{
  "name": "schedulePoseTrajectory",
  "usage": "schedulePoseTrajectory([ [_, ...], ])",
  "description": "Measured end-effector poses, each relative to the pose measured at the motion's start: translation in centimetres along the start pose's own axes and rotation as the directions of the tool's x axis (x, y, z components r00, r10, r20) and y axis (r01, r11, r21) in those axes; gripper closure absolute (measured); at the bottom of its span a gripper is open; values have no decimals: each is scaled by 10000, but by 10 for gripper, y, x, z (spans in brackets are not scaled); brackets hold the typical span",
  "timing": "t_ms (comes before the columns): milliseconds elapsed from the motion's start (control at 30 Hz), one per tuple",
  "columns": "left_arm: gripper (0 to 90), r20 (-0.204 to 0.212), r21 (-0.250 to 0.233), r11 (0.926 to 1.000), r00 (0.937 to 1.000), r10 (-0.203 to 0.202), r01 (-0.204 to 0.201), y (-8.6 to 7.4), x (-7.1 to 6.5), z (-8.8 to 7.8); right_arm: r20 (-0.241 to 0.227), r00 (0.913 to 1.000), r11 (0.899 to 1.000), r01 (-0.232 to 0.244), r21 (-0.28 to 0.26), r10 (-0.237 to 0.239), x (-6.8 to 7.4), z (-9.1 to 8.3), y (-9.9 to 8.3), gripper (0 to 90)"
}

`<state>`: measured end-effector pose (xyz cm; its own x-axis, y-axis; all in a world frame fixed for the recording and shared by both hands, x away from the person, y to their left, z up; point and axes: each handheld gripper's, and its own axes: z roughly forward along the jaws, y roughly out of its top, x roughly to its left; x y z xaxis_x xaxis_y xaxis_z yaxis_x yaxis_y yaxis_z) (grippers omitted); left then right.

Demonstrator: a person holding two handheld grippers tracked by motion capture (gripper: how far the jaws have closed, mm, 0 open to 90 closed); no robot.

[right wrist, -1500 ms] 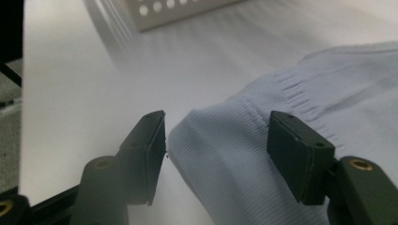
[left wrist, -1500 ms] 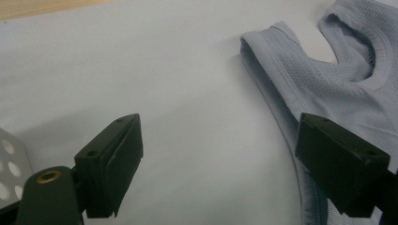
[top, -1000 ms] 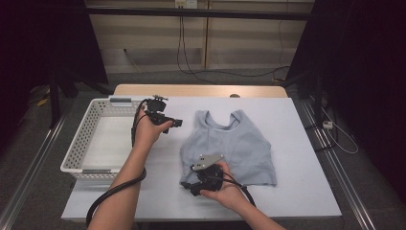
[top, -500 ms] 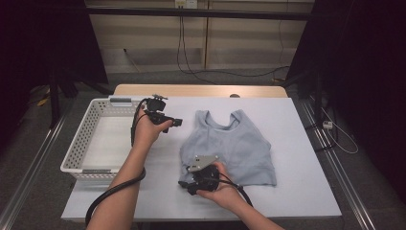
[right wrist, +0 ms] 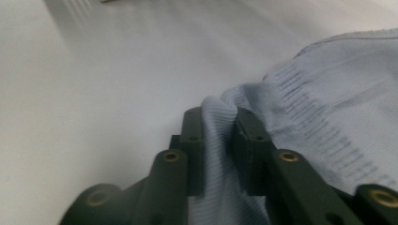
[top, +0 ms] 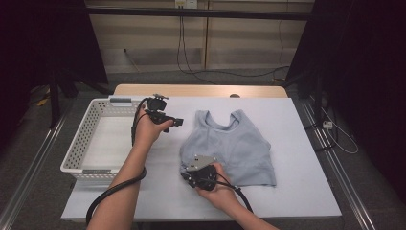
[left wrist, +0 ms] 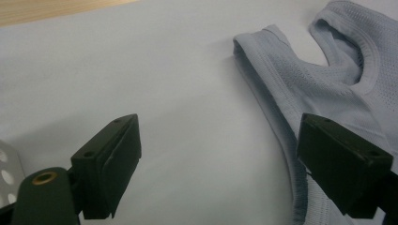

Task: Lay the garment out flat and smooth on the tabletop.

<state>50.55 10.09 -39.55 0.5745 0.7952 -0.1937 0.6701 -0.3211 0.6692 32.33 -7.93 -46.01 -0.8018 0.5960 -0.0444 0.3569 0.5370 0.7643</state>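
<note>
White plastic basket sits at the bench's left edge. Beside it we hold our left hand-held gripper released above bare surface. Our right hand-held gripper has just been closing and pinches the pale blue top's hem corner near the front edge.
</note>
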Motion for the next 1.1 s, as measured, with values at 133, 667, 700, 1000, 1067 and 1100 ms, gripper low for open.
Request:
schedulePoseTrajectory([
  [133,116,11,-68,9998,9999,170,-170,1,0,3,-134,9994,9994,-314,-120,313,-3,-1,-1,800],
  [667,193,-117,-225,9959,9961,874,-876,5,-4,23,-1355,9891,9941,-699,-830,583,6,-26,0,803],
  [700,195,-105,-219,9958,9961,882,-884,5,-5,25,-1389,9885,9937,-717,-865,593,7,-28,1,803],
  [1000,293,278,-147,9923,9920,1234,-1230,12,-14,46,-1639,9860,9927,-503,-1093,320,16,-40,3,802],
  [1067,321,374,-22,9904,9897,1381,-1381,13,-17,53,-1613,9864,9923,-496,-1133,309,16,-42,3,802],
  [1100,333,362,4,9891,9884,1472,-1473,13,-18,56,-1618,9864,9921,-481,-1162,289,16,-43,3,802],
])
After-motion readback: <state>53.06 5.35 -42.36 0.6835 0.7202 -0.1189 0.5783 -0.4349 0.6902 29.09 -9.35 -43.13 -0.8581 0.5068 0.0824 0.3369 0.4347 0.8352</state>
